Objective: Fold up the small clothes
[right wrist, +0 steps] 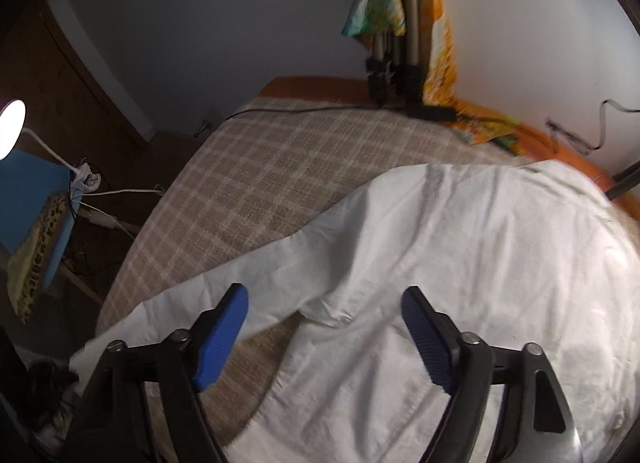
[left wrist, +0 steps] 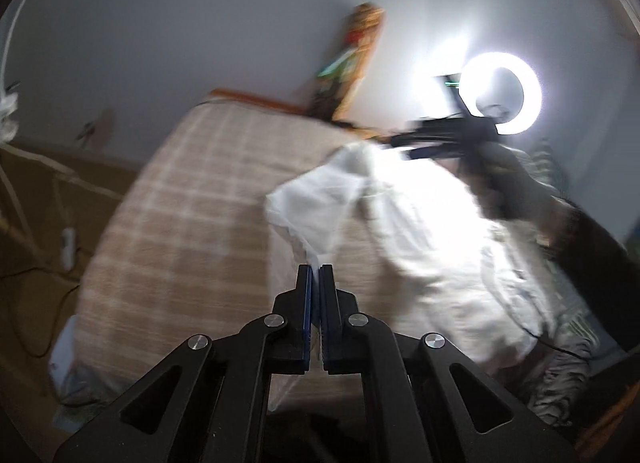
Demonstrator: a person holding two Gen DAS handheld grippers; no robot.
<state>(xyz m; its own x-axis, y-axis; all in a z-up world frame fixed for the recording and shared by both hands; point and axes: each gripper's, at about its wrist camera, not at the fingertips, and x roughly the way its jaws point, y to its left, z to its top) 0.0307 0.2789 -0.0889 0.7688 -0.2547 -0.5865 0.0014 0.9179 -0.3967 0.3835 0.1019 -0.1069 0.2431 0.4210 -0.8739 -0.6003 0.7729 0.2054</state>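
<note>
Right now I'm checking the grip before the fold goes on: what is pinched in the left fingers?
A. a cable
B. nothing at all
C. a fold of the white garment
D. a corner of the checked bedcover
C: in the left wrist view the left gripper has its fingers closed on an edge of the white garment, lifted off the checked bedcover.

White garment (right wrist: 460, 231): thin woven cloth, matt, creased, lightly translucent where lit. Bed cover (right wrist: 256, 167): coarse checked weave in beige and cream, rough-looking, matt. Left gripper (left wrist: 316, 275): matt black plastic arms, bright metal pivot pins, blue pads. Right gripper (right wrist: 326, 309): same build, blue pads (right wrist: 224, 339) finely ribbed. Bed frame (right wrist: 312, 87): orange-brown, smooth, wood-like.
</note>
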